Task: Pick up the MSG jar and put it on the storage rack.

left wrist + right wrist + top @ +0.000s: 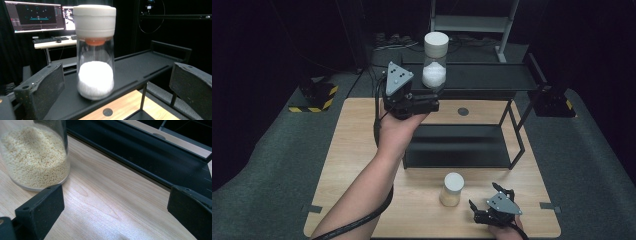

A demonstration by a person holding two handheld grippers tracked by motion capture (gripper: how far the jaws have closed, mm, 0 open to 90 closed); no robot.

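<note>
The white-powder jar (95, 53) stood upright on the black shelf's (482, 77) top tier, far left, so the left hand-held gripper (432, 102) hung spread around it. The right hand-held gripper (479, 210) rested spread beside the grain jar (452, 189) on the desk (352, 150).

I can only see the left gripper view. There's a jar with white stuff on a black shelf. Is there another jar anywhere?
Observer: Yes. A second jar with tan grains stands on the wooden table, in front of the shelf rack.
Operator: Is anybody grabbing it?
Observer: No. The right gripper sits beside it with jaws open, not around it.
Operator: Does the rack have more shelves?
Observer: Yes, a lower shelf under the top shelf where the white jar stands.
Operator: Where's the left gripper?
Observer: The left gripper is raised, jaws open, by the white jar's base.
</note>
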